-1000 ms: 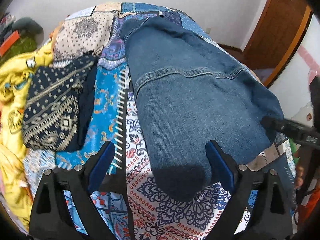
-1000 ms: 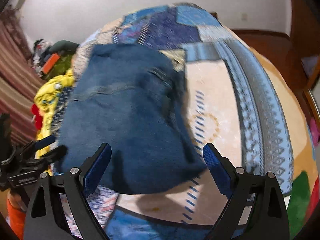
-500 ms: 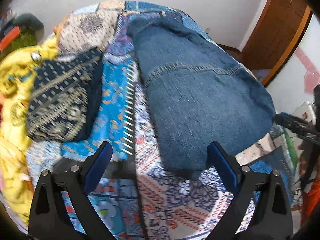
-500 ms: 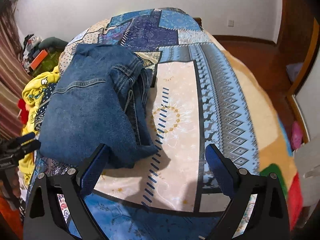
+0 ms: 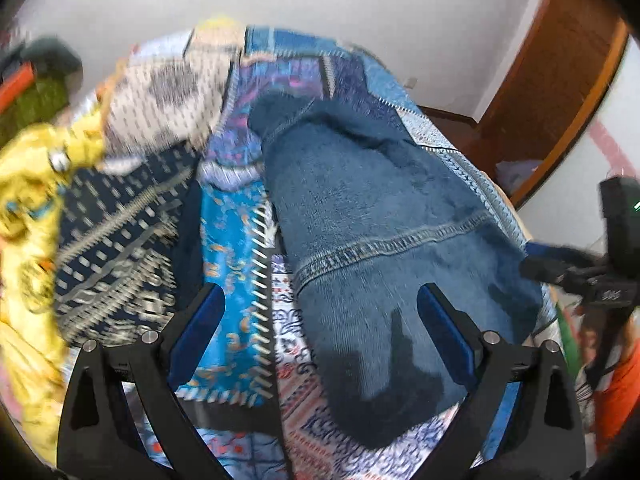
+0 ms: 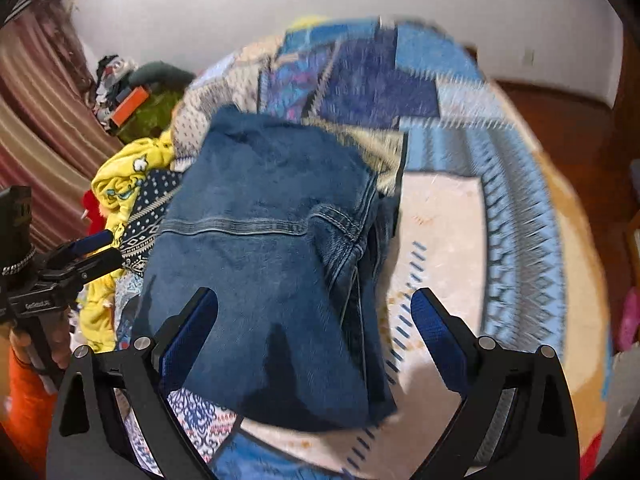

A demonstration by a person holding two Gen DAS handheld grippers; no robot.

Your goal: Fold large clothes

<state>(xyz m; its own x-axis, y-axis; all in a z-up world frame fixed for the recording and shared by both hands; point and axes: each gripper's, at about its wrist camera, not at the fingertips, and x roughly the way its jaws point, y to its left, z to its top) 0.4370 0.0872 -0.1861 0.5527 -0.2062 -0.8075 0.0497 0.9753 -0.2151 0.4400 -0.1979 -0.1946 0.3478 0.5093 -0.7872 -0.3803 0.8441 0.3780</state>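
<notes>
A pair of blue denim jeans (image 5: 384, 216) lies folded on the patchwork bedspread (image 5: 236, 248). It also shows in the right wrist view (image 6: 260, 248), with a seam across the middle and a bunched edge on its right. My left gripper (image 5: 320, 320) is open and empty, hovering over the near left end of the jeans. My right gripper (image 6: 316, 328) is open and empty over the near end of the jeans. Each gripper shows at the edge of the other's view, the right one (image 5: 568, 268) and the left one (image 6: 80, 256).
A folded navy patterned garment (image 5: 120, 248) lies left of the jeans, beside a yellow heap (image 5: 28, 216). More clothes are piled near a striped curtain (image 6: 36, 128). The bedspread's pale panel (image 6: 440, 248) lies right of the jeans. A wooden door (image 5: 560, 80) stands at the back right.
Both grippers have swung back over the near end of the jeans. The jeans have not moved since half a second ago.
</notes>
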